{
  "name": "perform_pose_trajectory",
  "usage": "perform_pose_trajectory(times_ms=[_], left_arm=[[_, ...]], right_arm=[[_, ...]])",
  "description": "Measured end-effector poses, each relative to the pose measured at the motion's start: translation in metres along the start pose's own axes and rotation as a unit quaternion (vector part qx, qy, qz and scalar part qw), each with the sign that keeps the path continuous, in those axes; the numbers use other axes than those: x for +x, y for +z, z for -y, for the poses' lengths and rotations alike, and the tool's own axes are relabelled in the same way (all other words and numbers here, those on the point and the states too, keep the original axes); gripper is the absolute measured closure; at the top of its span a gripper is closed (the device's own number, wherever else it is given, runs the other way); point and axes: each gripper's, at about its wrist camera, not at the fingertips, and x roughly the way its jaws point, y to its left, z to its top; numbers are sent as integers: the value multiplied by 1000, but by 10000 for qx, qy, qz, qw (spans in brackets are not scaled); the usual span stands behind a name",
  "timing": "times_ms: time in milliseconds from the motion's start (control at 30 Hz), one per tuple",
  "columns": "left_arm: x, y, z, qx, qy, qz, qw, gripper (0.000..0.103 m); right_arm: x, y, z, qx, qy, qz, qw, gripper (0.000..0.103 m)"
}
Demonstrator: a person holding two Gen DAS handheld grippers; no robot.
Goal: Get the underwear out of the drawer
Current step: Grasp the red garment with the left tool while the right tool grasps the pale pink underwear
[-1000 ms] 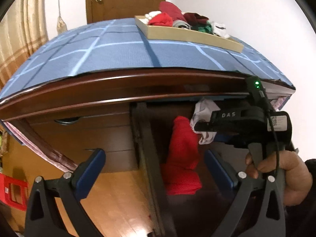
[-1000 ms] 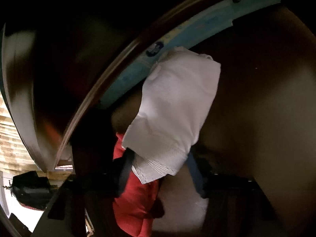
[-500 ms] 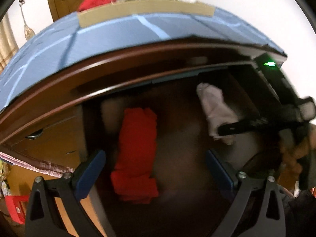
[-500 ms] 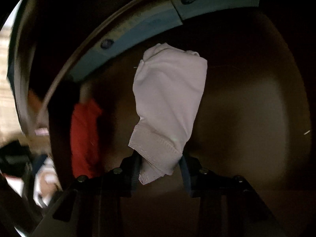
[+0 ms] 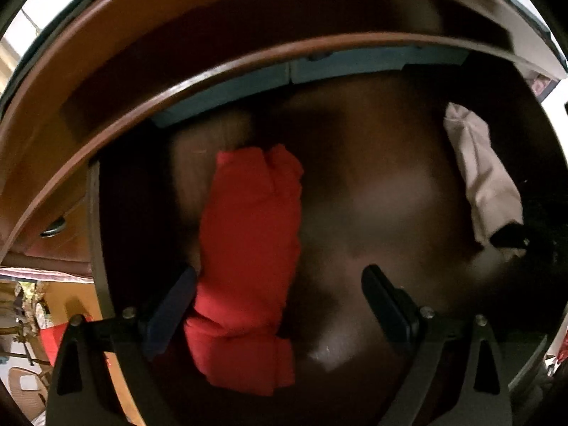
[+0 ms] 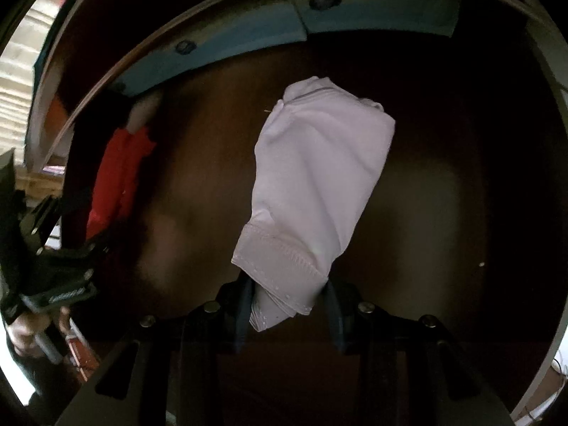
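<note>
Inside the open dark-wood drawer (image 6: 443,184), a folded white underwear (image 6: 312,191) is seen in the right wrist view, its stitched waistband end pinched between the fingers of the right gripper (image 6: 289,305), which are closed onto the fabric. The rest of the white piece is draped away from the fingers toward the drawer's back; whether it is lifted off the drawer bottom or resting on it cannot be told from this angle. The same white underwear (image 5: 482,177) is shown at the right edge of the left wrist view, with a dark part of the right gripper (image 5: 511,238) at its lower end.

On the left side of the drawer (image 5: 372,213), a folded red underwear (image 5: 248,255) is laid lengthwise on the bottom. The left gripper (image 5: 280,305) is held over it with fingers wide apart; the left blue pad (image 5: 170,309) is just beside or touching the red cloth's left edge, and the right pad (image 5: 387,305) is well apart from it, over bare wood. The red underwear (image 6: 120,177) is also visible at the left of the right wrist view, well apart from the white one.

A blue strip (image 6: 255,25) is seen under the top edge above the drawer opening. A neighbouring drawer's round handle (image 5: 53,229) is visible at far left.
</note>
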Motion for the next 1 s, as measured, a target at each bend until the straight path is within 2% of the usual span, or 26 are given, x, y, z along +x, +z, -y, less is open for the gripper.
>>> perform_pose_trajectory(times_ms=[67, 267, 367, 433, 500, 533, 600, 767, 800, 900, 1000], left_arm=[[1, 1, 3, 20, -18, -79, 10000, 13], [4, 3, 4, 92, 32, -119, 9999, 13], [4, 12, 7, 123, 11, -152, 9998, 20], [-2, 14, 0, 21, -137, -87, 9999, 30], [-8, 13, -12, -143, -406, 24, 9991, 36], [-12, 14, -19, -278, -649, 70, 9975, 36], [-14, 15, -27, -415, -808, 87, 9958, 36], [-10, 22, -19, -175, -437, -10, 9989, 36], [-9, 24, -15, -96, -397, -43, 9992, 33], [-1, 25, -5, 129, -5, -168, 9998, 31], [6, 30, 6, 318, 179, -338, 9988, 21]], right_arm=[[2, -6, -1, -43, 61, -51, 10000, 64], [5, -16, -10, -240, 0, -173, 9996, 63], [-2, -17, -6, -148, 159, -118, 9997, 60], [-7, -19, -1, -66, 245, -60, 9997, 56], [-8, -13, -8, -90, 173, 61, 9998, 51], [-11, -12, -10, -120, 135, 133, 9997, 50], [-17, -8, -9, -106, 155, 235, 9995, 45], [-14, 1, -9, -56, 87, 296, 9995, 42], [-13, 0, -10, -58, 84, 263, 9996, 42], [-6, 1, -7, -5, -66, 172, 9998, 42], [4, 4, -7, -23, -132, 152, 9998, 42]])
